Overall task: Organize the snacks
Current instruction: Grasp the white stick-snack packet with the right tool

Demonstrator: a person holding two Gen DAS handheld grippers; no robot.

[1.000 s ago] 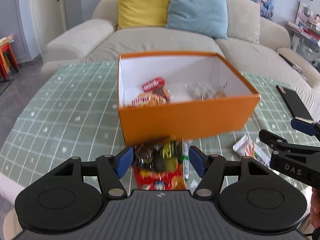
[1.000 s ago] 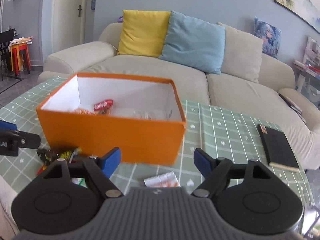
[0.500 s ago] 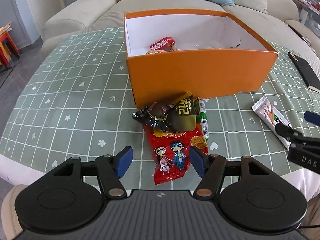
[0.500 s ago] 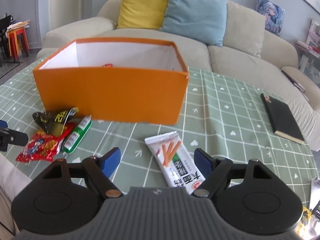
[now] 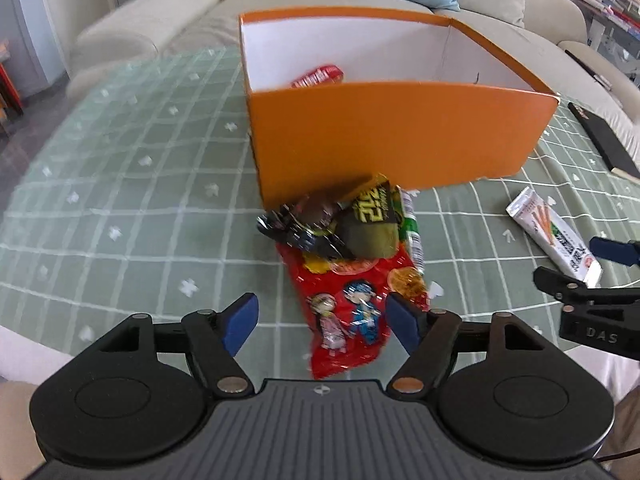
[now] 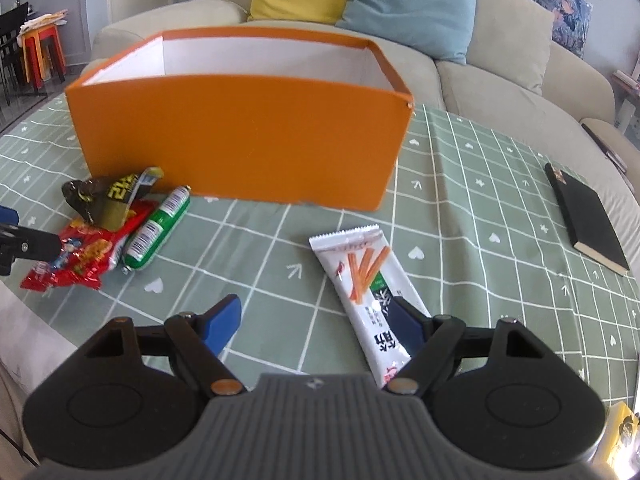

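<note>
Lower centre of left wrist view: left gripper (image 5: pixel 322 322) now low over red snack bag (image 5: pixel 344 304), earlier high above orange box (image 5: pixel 400 136); jaws opening, bag's near end between, unpressed; dark wrappers (image 5: pixel 320 224) and green stick (image 5: pixel 412 228) overlap bag's far end; right gripper (image 6: pixel 316 326) jaws apart, also lowered, white stick pack (image 6: pixel 368 280) under right pad; black notebook (image 6: pixel 588 220) at right edge, clear.

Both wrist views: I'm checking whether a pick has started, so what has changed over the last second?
Both hand-held grippers have come down toward the table. The left hand-held gripper, jaws opening, now frames the red snack bag; the right hand-held gripper is open over the white stick-snack packet. Nothing is gripped yet. The orange box, the snacks and the black notebook lie where they were.
</note>
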